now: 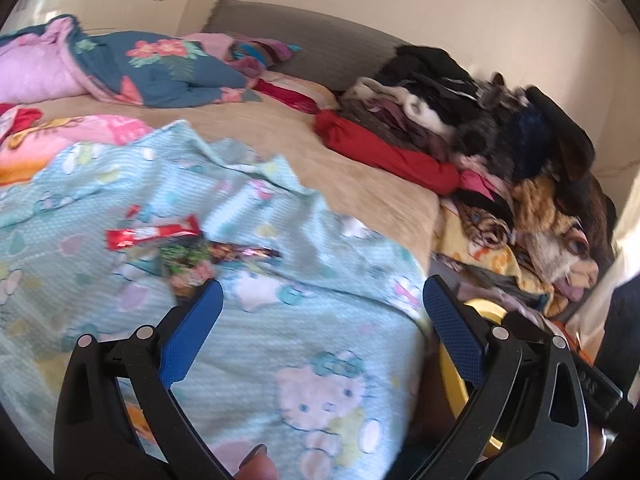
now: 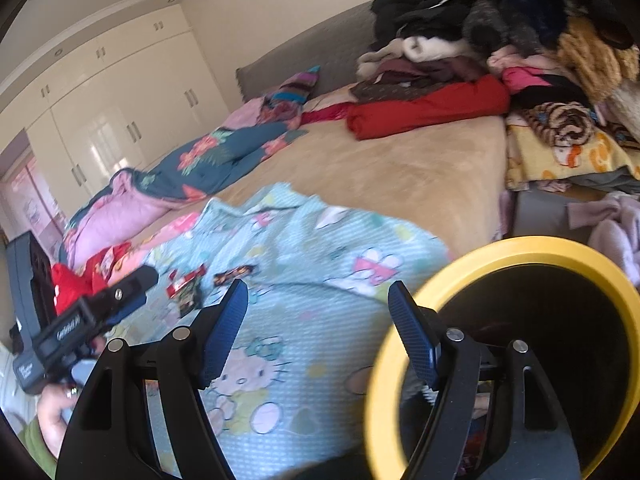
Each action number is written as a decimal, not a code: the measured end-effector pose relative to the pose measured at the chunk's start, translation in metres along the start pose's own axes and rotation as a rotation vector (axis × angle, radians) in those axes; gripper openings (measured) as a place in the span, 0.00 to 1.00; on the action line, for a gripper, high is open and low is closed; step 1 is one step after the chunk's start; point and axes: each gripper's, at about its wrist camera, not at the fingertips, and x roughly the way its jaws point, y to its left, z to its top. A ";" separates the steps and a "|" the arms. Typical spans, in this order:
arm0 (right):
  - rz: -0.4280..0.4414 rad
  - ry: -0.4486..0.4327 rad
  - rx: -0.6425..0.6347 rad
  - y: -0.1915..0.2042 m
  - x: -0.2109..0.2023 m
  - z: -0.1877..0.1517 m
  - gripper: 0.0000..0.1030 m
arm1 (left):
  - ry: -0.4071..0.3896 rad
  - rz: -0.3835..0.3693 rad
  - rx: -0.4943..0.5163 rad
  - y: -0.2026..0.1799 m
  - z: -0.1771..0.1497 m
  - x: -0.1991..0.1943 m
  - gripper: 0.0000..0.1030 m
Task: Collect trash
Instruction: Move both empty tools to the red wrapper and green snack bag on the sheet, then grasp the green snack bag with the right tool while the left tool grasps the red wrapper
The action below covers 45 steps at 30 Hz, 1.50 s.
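both wrist views look down close over the bed, sharing the blue blanket

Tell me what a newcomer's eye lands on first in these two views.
First, the yellow-rimmed bin looming at lower right in the right wrist view, beside the bed. Next, the light blue cartoon-cat blanket spread over the near part of the bed, with a small cluster of shiny wrappers lying on it, the red one brightest. Behind, a heap of clothes is piled at the bed's far right corner.
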 end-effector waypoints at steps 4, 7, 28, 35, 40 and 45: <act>0.029 0.030 -0.036 0.025 0.019 -0.004 0.68 | -0.011 0.070 -0.060 0.035 0.008 -0.002 0.89; 0.058 0.057 -0.054 0.044 0.036 -0.005 0.68 | -0.016 0.115 -0.113 0.064 0.012 -0.004 0.89; 0.229 0.300 -0.101 0.128 0.173 -0.010 0.53 | 0.122 0.111 -0.311 0.179 0.025 0.042 0.63; 0.294 0.401 -0.058 0.131 0.206 -0.023 0.13 | 0.188 0.066 -0.370 0.187 0.025 0.075 0.61; 0.287 0.380 -0.116 0.138 0.190 -0.031 0.10 | 0.185 0.070 -0.391 0.188 0.030 0.087 0.51; 0.274 0.354 -0.114 0.129 0.170 -0.035 0.10 | 0.190 0.092 -0.376 0.180 0.030 0.092 0.19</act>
